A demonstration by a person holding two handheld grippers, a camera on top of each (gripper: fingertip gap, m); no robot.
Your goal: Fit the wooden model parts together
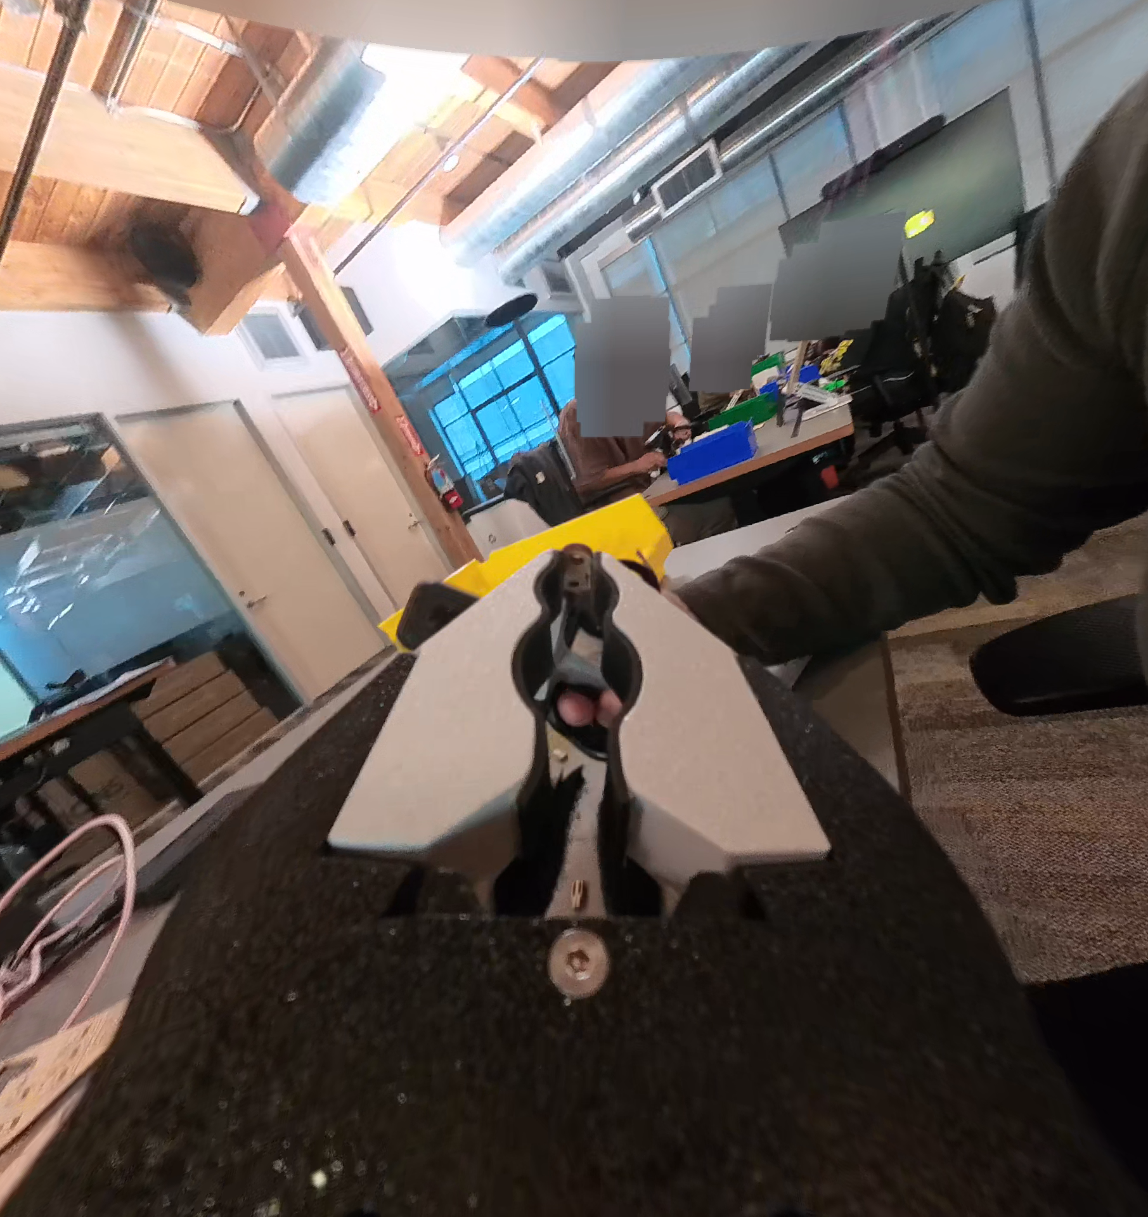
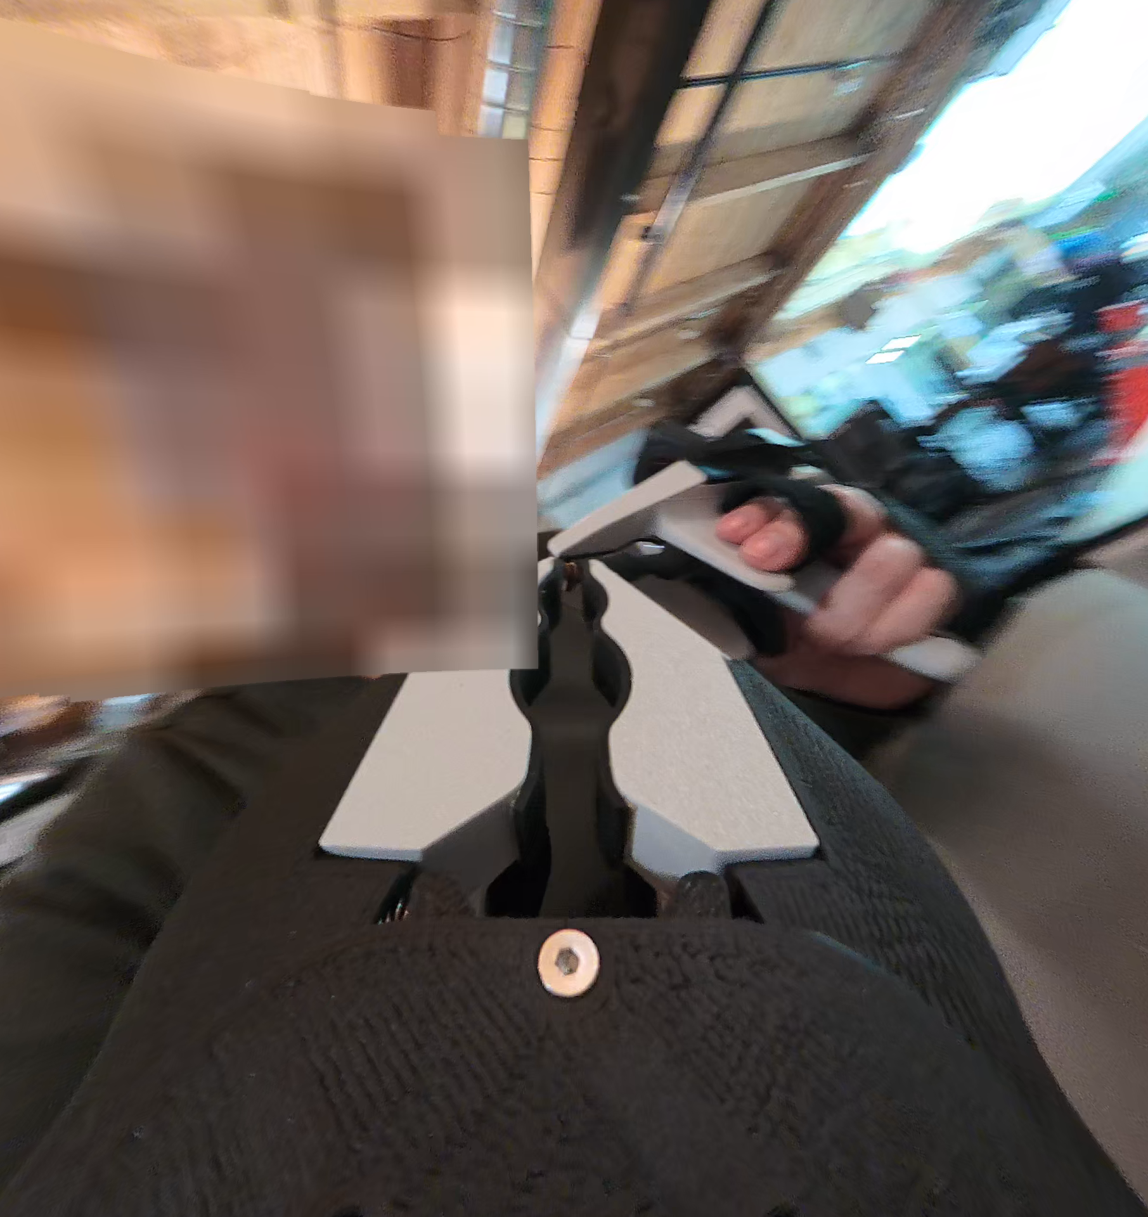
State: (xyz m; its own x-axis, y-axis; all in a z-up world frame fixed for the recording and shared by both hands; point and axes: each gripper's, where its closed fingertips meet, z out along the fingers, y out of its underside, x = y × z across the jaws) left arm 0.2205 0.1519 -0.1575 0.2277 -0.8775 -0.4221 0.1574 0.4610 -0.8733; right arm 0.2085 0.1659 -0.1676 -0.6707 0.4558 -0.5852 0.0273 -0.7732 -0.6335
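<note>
In the left wrist view my left gripper (image 1: 576,567) is raised off the table with its grey fingers (image 1: 466,698) nearly together, shut on a small brown wooden part (image 1: 575,571) at the tips. In the right wrist view my right gripper (image 2: 570,574) is also nearly shut, with a small wooden part (image 2: 568,574) at its tips. The left gripper (image 2: 558,548) meets it tip to tip from the right, held by a gloved hand (image 2: 874,579). Whether the two parts are joined is hidden by the fingertips. The right wrist view is motion-blurred.
A yellow bin (image 1: 597,530) stands just behind the left gripper's tips. A dark-sleeved arm (image 1: 920,546) reaches in from the right. A pink cable (image 1: 51,922) and a wooden parts sheet (image 1: 37,1080) lie on the table at lower left. An office chair (image 1: 1058,658) is at right.
</note>
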